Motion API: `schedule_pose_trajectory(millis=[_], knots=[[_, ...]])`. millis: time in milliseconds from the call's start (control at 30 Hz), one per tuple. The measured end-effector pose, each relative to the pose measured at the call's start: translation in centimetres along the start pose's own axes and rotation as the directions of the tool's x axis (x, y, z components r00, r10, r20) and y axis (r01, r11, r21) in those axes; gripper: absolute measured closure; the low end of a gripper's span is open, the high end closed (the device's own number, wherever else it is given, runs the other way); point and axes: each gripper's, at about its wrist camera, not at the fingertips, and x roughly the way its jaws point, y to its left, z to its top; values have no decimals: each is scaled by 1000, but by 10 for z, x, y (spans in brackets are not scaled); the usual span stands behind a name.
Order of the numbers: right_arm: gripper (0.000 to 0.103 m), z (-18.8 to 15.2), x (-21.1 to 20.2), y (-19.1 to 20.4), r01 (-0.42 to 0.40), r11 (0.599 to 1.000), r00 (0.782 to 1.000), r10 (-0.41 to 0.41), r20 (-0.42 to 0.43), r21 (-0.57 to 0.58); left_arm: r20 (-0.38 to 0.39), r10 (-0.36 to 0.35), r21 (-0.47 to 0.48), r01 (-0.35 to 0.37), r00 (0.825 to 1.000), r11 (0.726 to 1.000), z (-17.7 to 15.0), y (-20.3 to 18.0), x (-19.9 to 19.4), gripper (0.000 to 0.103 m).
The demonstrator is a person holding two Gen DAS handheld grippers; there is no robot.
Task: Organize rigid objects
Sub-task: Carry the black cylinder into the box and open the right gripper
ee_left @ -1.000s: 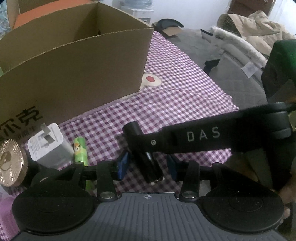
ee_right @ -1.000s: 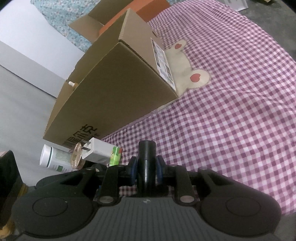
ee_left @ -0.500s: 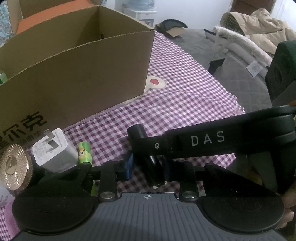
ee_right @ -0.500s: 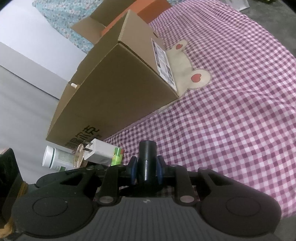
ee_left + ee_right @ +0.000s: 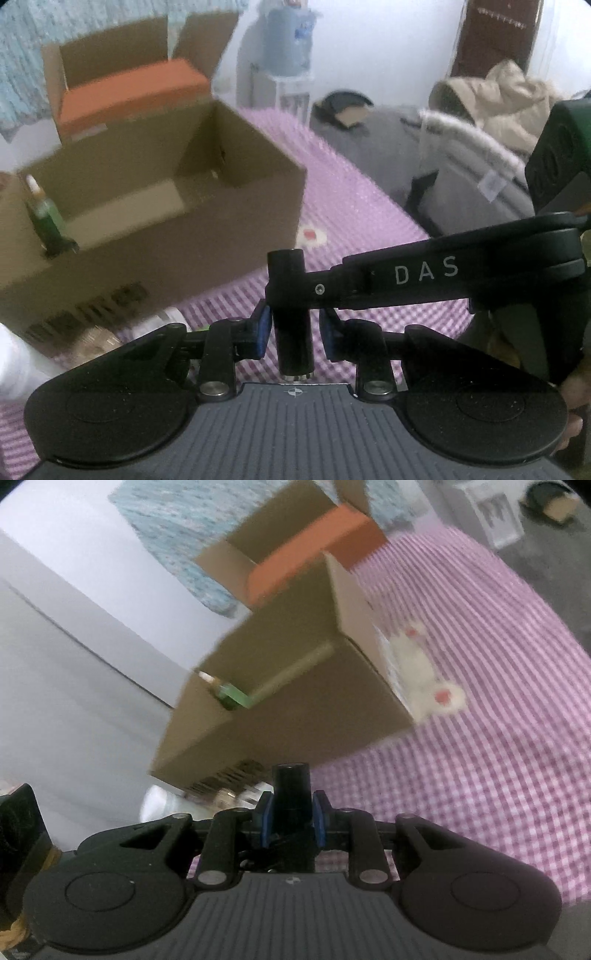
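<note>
One green bottle already stands inside the cardboard box. Several small things lie on the checked cloth against the box's front wall, too blurred to name, so most of the sorting seems to be left.

The item in hand is a black cylinder, held upright above the cloth, in front of the box and not yet in it. The right gripper pinches the cylinder firmly, with both blue pads pressed to its sides. The left gripper is closing around the same cylinder lower down. One pad looks to be against it, while the other stands just short of it.

Both grippers tilt downward toward the cloth and face the box. The right one reaches in from the right side of the left wrist view, crossing just ahead of the left one's jaws. A hand shows at that view's right edge.
</note>
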Motion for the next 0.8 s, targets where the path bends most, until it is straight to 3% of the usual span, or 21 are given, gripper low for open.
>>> schedule_pose_trajectory(millis=[200,400,500,633,800], knots=[[79,27,-6,47,-62,992,997,67,46,-112,118,76,-2,-76,990,997,22,15,-42,76],[79,67,24,90,-135,972,990,142,19,-193,145,172,-41,-168,974,985,49,49,-60,76],[79,88,54,102,-175,967,985,172,-33,-185,111,206,-77,-198,972,977,61,75,-55,76],[79,111,110,106,-191,970,976,172,-136,-147,9,217,-144,-213,976,966,71,119,-30,76],[79,129,187,92,-165,985,944,143,-299,-52,-124,192,-225,-216,974,950,73,164,10,76]])
